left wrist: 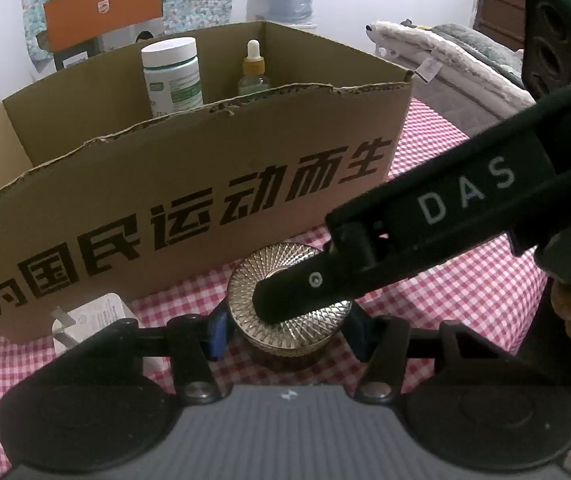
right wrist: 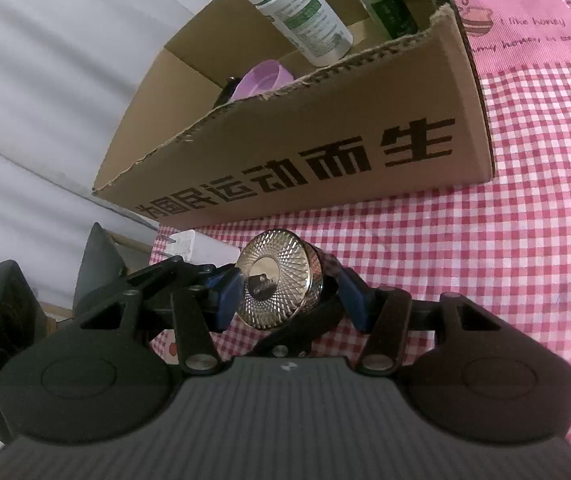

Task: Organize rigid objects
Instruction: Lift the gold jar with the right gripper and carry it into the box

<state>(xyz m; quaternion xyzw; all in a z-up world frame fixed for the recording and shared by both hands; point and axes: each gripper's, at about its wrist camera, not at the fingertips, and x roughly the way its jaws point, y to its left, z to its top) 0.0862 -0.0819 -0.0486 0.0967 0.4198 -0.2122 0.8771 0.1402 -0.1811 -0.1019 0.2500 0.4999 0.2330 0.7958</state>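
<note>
**Both claws on the silver-lidded jar in front of the box**

The round jar with a faceted silver metal lid stands on the red-and-white checked cloth, just in front of the brown cardboard box printed with black characters.

In the left wrist view the left gripper has the jar between its blue pads. One pad lies against the lid's rim at 9 o'clock and the other at 3 o'clock, so it is closed on the jar.

The right gripper comes in from 2 o'clock in that view, and one of its black fingers lies across the front of the lid. Its own camera shows the lid tilted towards the lens, with a blue pad pressed on either side. This claw grips the jar as well.

Inside the box, at 12 o'clock from the jar, a white plastic bottle with a green label and an amber dropper bottle with a white bulb stand upright. A lilac bowl lies lower in the box. A white plug adapter sits on the cloth at 9 o'clock from the jar, near the box wall.
</note>
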